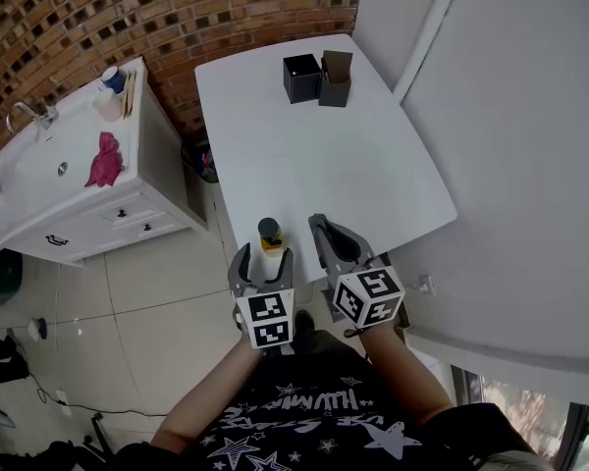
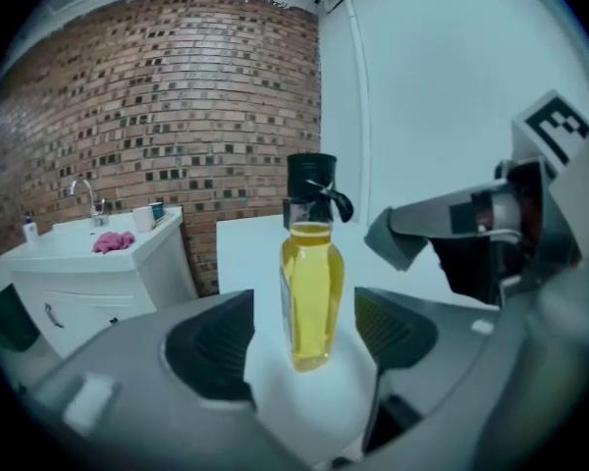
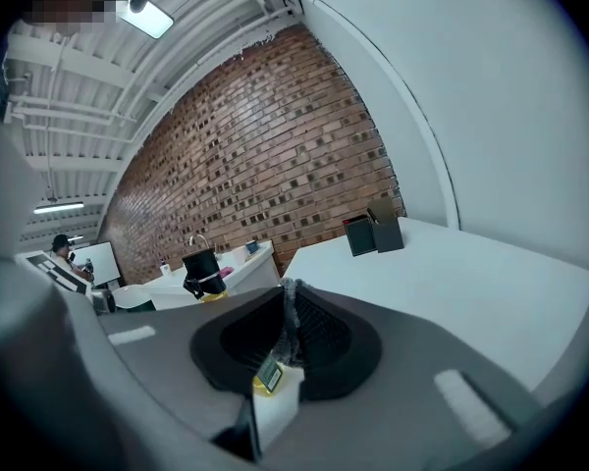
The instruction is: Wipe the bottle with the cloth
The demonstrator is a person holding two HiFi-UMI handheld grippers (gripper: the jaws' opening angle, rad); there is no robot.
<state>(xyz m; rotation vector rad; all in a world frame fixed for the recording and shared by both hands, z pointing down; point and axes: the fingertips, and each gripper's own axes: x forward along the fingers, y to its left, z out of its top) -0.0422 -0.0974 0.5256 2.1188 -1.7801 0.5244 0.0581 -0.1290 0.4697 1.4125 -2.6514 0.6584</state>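
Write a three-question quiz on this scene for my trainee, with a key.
1. True or false: the left gripper has its pads pressed on the bottle.
2. Which one pinches the cloth? A. the left gripper B. the right gripper C. neither
3. Fill in: the bottle stands on the ___.
Key: 1 false, the jaws stand apart on either side of it; 2 B; 3 table.
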